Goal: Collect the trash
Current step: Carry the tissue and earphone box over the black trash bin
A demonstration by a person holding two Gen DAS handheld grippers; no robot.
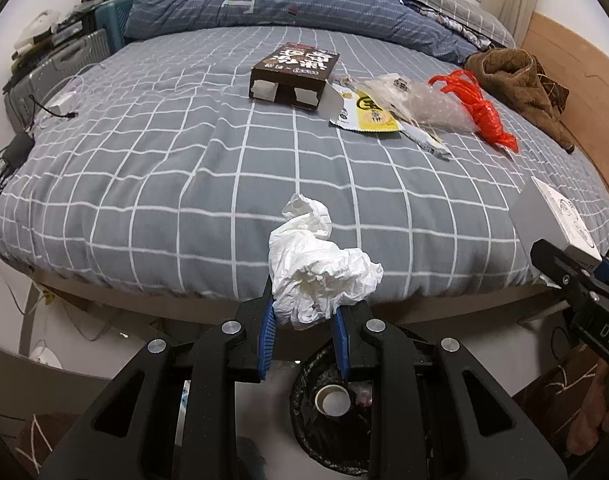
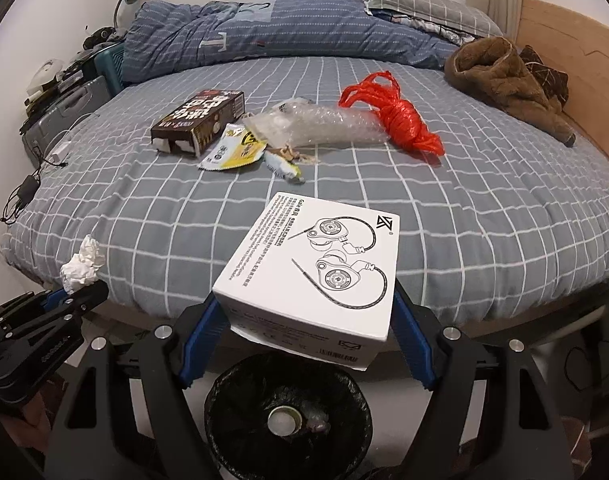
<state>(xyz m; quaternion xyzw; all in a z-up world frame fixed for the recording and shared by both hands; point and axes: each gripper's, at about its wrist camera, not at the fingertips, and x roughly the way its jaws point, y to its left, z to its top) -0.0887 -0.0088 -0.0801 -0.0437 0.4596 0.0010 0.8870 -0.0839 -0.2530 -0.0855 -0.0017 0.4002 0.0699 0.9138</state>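
the bed [image 2: 484, 216] fills the middle of both views, its grey checked cover carrying the trash not yet collected. the black-lined bin [image 2: 288, 416] sits on the floor at the lower centre of the right wrist view, a paper cup already inside.

the right gripper [image 2: 306, 320] has its jaws clamped on the sides of the white earphone box [image 2: 316, 268], which hangs above the bin's far rim. judged from here, the box is wide against the bin mouth, so a release off centre could make it catch the rim and tip onto the floor. a loose paper sheet under the box might slip out on its own.

the left gripper [image 1: 304, 320] has its jaws pinched on the crumpled tissue [image 1: 316, 268], lower centre of its view, above the bin. the tissue is light and may cling to a pad or drift wide.

both grippers crowd the same bin, so they could knock together.

upper centre on the bed lie the brown carton [image 2: 198, 120], bubble wrap [image 2: 316, 126], red plastic bag [image 2: 396, 116] and yellow wrapper [image 2: 236, 152]. nothing blocks the bin.
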